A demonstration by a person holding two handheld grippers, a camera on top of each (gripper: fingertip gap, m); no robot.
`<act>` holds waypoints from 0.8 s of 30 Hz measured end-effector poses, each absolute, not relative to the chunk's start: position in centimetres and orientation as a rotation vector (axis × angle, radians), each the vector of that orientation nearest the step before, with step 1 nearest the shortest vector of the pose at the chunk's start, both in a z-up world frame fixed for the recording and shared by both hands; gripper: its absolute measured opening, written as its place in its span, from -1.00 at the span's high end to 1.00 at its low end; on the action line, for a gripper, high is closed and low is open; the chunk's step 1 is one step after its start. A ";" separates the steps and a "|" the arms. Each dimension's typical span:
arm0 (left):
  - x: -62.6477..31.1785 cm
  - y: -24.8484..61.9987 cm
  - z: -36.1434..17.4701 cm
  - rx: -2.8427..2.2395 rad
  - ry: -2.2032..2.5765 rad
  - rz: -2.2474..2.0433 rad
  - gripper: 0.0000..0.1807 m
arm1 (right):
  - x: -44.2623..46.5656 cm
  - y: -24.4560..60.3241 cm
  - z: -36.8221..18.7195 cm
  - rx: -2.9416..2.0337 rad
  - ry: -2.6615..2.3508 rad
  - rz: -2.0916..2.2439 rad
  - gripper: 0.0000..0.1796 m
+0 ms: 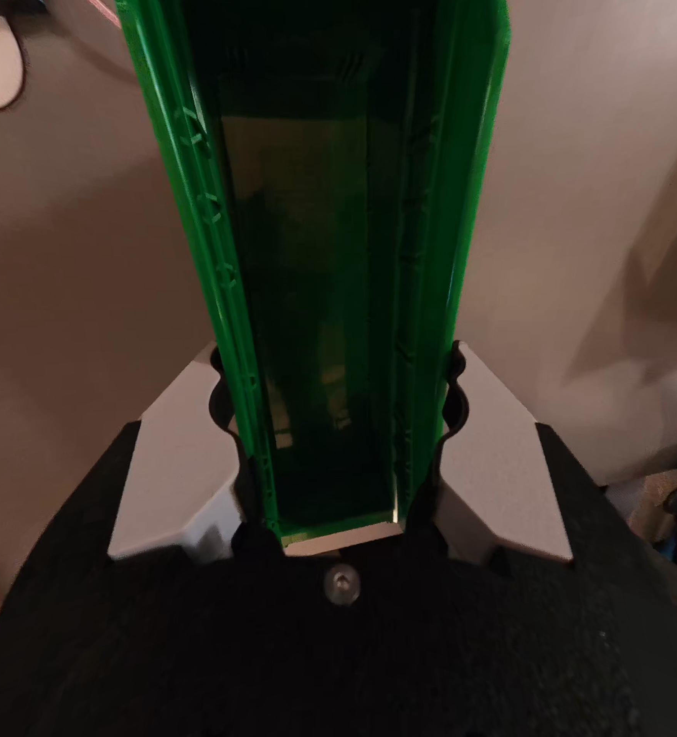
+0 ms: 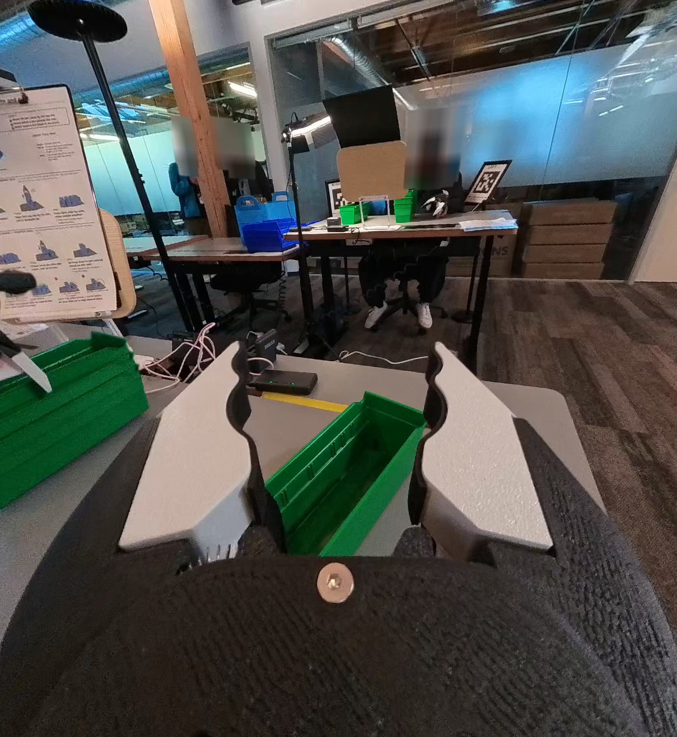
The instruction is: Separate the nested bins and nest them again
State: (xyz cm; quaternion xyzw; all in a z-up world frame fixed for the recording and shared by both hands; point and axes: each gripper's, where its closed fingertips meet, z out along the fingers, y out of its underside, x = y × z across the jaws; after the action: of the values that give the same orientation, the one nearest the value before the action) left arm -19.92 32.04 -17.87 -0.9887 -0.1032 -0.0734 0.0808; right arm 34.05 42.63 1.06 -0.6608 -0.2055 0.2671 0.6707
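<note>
In the left wrist view, the left gripper (image 1: 335,434) is clenched on a narrow green bin (image 1: 321,279) filling the centre of the frame. In the right wrist view, the right gripper (image 2: 337,430) is released, a single green bin (image 2: 341,474) on the table (image 2: 536,414) lying between its fingers, apparently apart from them. To nest well, line up the rims and lower the bin straight. One green stack (image 2: 53,422) sits at left; its count is unclear.

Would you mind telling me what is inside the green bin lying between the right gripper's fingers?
The bin looks empty: bare green floor and ribbed walls show. Its near end is hidden behind the right gripper.
</note>
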 end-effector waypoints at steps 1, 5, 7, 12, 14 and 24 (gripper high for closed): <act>-20.0 32.0 -17.6 -2.946 -0.318 -0.239 -0.18 | 33.9 42.7 0.9 -1.495 -0.468 0.605 0.01; -20.8 31.8 -16.8 -2.914 -0.356 -0.231 -0.19 | 33.6 42.9 0.4 -1.522 -0.487 0.603 0.02; -22.0 31.3 -16.5 -2.926 -0.375 -0.110 -0.14 | 33.4 43.0 0.0 -1.538 -0.494 0.606 0.02; -25.0 29.8 -16.5 -2.970 -0.407 0.121 -0.12 | 33.2 43.1 -0.5 -1.563 -0.506 0.617 0.02; -25.0 29.1 -16.7 -2.974 -0.475 0.014 -0.11 | 33.1 43.2 -0.7 -1.573 -0.510 0.619 0.02; -25.9 26.6 -16.8 -3.039 -0.491 -0.105 -0.10 | 32.7 43.5 -1.3 -1.605 -0.527 0.615 0.02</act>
State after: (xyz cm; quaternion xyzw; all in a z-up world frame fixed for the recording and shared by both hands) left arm -25.88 26.60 -16.82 -0.9862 -0.1594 -0.0339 0.0307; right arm 32.70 43.46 -1.34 -0.6989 -0.2295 0.2677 0.6223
